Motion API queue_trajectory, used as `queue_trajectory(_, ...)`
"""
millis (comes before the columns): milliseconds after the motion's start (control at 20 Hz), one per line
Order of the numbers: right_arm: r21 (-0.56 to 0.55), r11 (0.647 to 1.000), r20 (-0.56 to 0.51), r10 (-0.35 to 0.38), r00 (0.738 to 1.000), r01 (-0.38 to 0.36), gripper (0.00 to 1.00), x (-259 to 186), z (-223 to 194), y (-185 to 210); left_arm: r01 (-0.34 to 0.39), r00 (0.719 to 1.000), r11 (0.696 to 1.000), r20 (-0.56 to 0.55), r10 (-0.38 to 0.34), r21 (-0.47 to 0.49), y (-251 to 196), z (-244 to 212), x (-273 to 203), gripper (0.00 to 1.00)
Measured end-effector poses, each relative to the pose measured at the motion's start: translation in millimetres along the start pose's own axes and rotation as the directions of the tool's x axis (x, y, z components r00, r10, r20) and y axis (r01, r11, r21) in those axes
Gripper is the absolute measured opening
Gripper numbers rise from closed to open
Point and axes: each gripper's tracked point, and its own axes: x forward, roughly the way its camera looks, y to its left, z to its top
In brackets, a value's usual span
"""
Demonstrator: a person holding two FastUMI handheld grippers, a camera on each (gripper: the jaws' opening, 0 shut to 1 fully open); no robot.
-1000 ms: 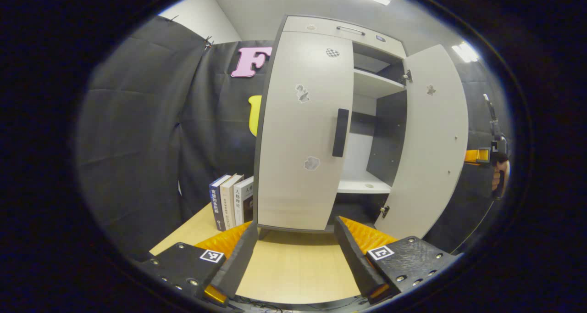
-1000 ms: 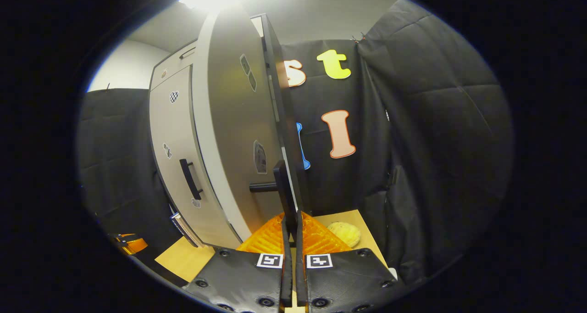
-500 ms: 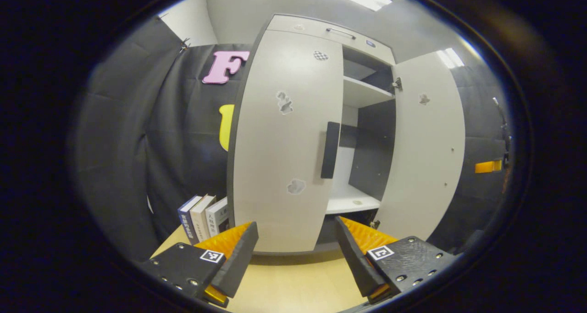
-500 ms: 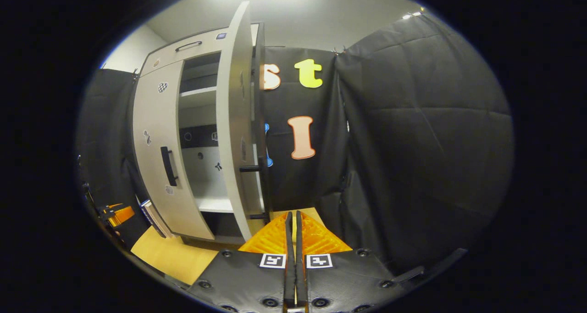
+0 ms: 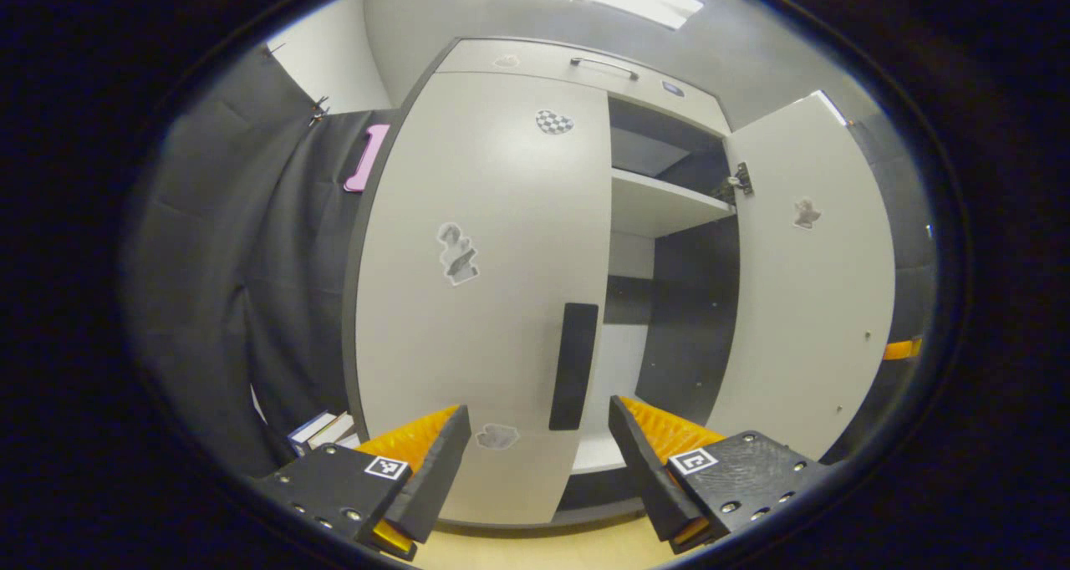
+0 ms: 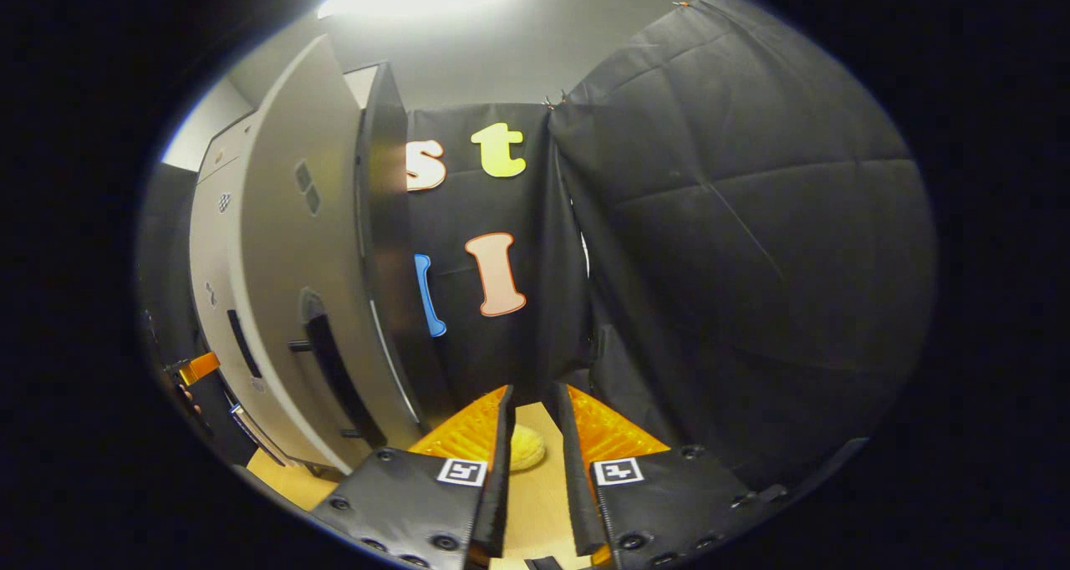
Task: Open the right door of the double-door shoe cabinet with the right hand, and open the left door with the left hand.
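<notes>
The right door (image 5: 807, 277) is swung open; the left door (image 5: 481, 294) is shut. The left gripper (image 5: 539, 449) has its fingers wide apart, facing the black handle (image 5: 573, 366). Close both fingers around it, then pull gently. The right gripper (image 6: 532, 461) fingers are slightly apart, holding nothing

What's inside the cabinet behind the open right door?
Behind the open right door: a white upper shelf, a dark side wall and a lower shelf, both bare. The left door covers the other half.
</notes>
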Motion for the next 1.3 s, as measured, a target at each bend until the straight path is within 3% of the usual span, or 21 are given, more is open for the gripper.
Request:
queue_trajectory(200, 0.0, 0.999, 0.002, 0.036, 0.999, -0.036, 0.93, 57, -10, -20, -0.052, 0.999, 0.998, -0.004, 0.052, 0.022, -18, 6, 43, 1.0)
queue_trajectory(250, -0.005, 0.999, -0.006, 0.043, 0.999, -0.043, 0.98, 69, -16, -24, -0.069, 0.998, 0.997, -0.01, 0.069, 0.024, -20, 5, 51, 1.0)
queue_trajectory(450, 0.02, 0.996, -0.064, 0.089, 0.994, -0.088, 0.98, 112, -37, -36, -0.133, 0.99, 0.988, -0.043, 0.137, 0.072, -23, -5, 81, 1.0)
queue_trajectory(500, 0.029, 0.994, -0.079, 0.107, 0.991, -0.105, 0.98, 120, -43, -36, -0.152, 0.987, 0.985, -0.046, 0.156, 0.08, -22, -7, 87, 0.96)
queue_trajectory(700, 0.001, 0.986, -0.123, 0.164, 0.979, -0.165, 0.98, 145, -56, -43, -0.191, 0.98, 0.981, -0.052, 0.192, 0.023, -22, -11, 98, 0.87)
queue_trajectory(800, 0.006, 0.979, -0.128, 0.201, 0.971, -0.202, 0.98, 150, -55, -41, -0.191, 0.98, 0.982, -0.051, 0.19, -0.014, -22, -11, 101, 0.53)
queue_trajectory(900, 0.003, 0.974, -0.131, 0.223, 0.966, -0.225, 0.98, 151, -55, -42, -0.188, 0.981, 0.982, -0.049, 0.186, -0.031, -21, -9, 104, 0.53)
queue_trajectory(1000, -0.003, 0.975, -0.131, 0.22, 0.967, -0.223, 0.98, 155, -54, -48, -0.188, 0.981, 0.982, -0.055, 0.187, -0.011, -23, -10, 103, 0.43)
queue_trajectory(1150, 0.034, 0.974, -0.155, 0.225, 0.962, -0.222, 0.98, 161, -62, -49, -0.2, 0.978, 0.973, -0.041, 0.206, 0.119, -26, -9, 102, 0.27)
queue_trajectory(1250, 0.077, 0.968, -0.179, 0.25, 0.952, -0.239, 0.98, 160, -69, -43, -0.214, 0.975, 0.969, -0.036, 0.22, 0.121, -24, -12, 105, 0.19)
queue_trajectory(1300, 0.084, 0.966, -0.181, 0.257, 0.949, -0.246, 0.98, 158, -70, -41, -0.212, 0.976, 0.973, -0.034, 0.216, 0.091, -24, -13, 104, 0.08)
